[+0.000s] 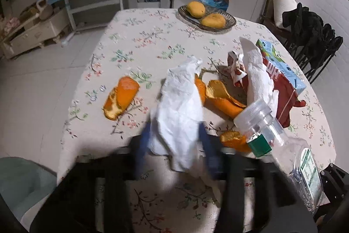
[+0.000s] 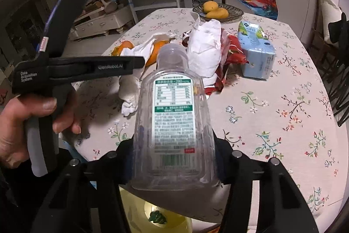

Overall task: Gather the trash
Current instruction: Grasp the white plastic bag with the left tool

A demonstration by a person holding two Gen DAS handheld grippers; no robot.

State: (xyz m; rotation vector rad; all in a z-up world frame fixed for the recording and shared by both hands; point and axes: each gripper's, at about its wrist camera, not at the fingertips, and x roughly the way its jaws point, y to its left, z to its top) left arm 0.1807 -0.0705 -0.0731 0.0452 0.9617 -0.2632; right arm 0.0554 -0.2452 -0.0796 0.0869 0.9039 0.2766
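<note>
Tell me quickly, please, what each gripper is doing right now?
Left gripper: closed on the white tissue.
Right gripper: closed on the clear plastic bottle.

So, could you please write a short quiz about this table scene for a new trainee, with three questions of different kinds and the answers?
1. True or false: the right gripper holds a clear plastic bottle.
2. Multiple choice: what sits between the fingers of the left gripper? A) orange peel B) crumpled white tissue C) juice carton
3. Fill in: the woven basket at the table's far edge holds two yellow ____.

Key
1. True.
2. B, the crumpled white tissue.
3. Fruits.
</note>
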